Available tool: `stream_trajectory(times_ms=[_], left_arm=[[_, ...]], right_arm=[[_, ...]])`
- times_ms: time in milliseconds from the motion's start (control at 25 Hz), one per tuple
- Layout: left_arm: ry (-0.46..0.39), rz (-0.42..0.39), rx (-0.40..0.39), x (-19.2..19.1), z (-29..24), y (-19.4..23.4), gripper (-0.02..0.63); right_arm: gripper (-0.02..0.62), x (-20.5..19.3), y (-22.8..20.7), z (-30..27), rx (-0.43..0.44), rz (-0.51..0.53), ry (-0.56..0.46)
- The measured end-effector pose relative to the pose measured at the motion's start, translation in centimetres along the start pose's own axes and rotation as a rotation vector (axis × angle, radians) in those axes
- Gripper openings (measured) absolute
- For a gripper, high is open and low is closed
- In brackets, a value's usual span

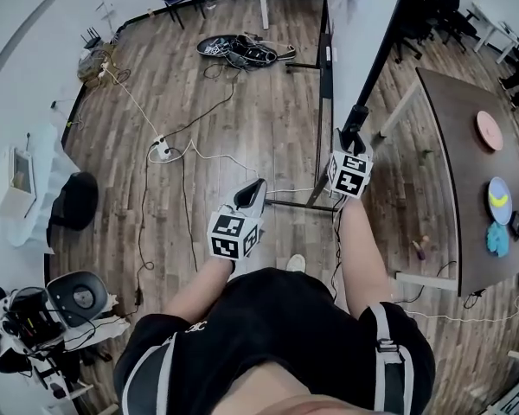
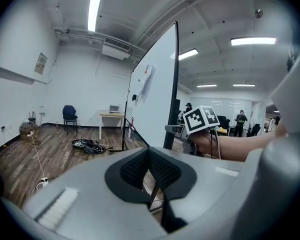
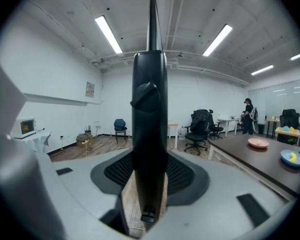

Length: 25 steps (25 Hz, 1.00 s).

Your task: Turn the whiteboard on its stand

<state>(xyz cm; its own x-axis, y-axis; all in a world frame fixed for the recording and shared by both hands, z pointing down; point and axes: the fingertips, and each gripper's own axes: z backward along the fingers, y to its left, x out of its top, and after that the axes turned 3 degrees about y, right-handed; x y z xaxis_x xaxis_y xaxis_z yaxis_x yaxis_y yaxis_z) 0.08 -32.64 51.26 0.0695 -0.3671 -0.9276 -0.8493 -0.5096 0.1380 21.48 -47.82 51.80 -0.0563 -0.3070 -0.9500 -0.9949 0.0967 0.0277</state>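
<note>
Right claw (image 1: pixel 355 121), right of centre in the head view: closed on the black edge post (image 1: pixel 361 102) of the whiteboard (image 1: pixel 372 24), seen edge-on toward the upper right. Left claw (image 1: pixel 256 187), mid-frame: jaws together, nothing held, poised above the stand foot (image 1: pixel 294 202) and a white cable (image 1: pixel 209 154) on the floor.

Left gripper view: whiteboard (image 2: pixel 155 99) tall at centre, right claw (image 2: pixel 176 129) on its near edge, just right of centre. Left pads meeting, empty.

Right gripper view: edge post (image 3: pixel 149 109) upright through mid-frame, pinched between both pads.

Likely step: swinging the board round by that edge. Keep the pinch square and firm. Push in a smooth arc, no yanking. Mind the cable by the foot. Hold the left claw ready to steady the frame should it wobble.
</note>
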Motion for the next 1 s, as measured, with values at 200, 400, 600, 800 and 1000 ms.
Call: stream_trajectory(times_ms=[200,400,600,800,1000], left_arm=[[-0.007,0.038,-0.014,-1.2,2.3,2.5,0.009],[-0.026,0.058,-0.055,-1.8,4.0,2.5,0.009],[0.003,0.118,-0.094,-4.1,5.0,3.2,0.009],[-0.002,0.127,-0.123,-4.6,6.3,2.8,0.009],[0.03,0.118,-0.187,-6.2,7.8,2.3,0.009]], right_arm=[[0.196,-1.0,0.4,2.1,-0.042,-0.014,0.008],[0.196,-2.2,0.5,5.7,-0.057,-0.016,0.005],[0.196,-3.3,0.9,8.9,-0.078,-0.013,-0.002],[0.196,-4.3,0.2,12.2,-0.115,-0.033,-0.008],[0.198,-5.5,0.4,14.7,-0.161,-0.056,-0.008]])
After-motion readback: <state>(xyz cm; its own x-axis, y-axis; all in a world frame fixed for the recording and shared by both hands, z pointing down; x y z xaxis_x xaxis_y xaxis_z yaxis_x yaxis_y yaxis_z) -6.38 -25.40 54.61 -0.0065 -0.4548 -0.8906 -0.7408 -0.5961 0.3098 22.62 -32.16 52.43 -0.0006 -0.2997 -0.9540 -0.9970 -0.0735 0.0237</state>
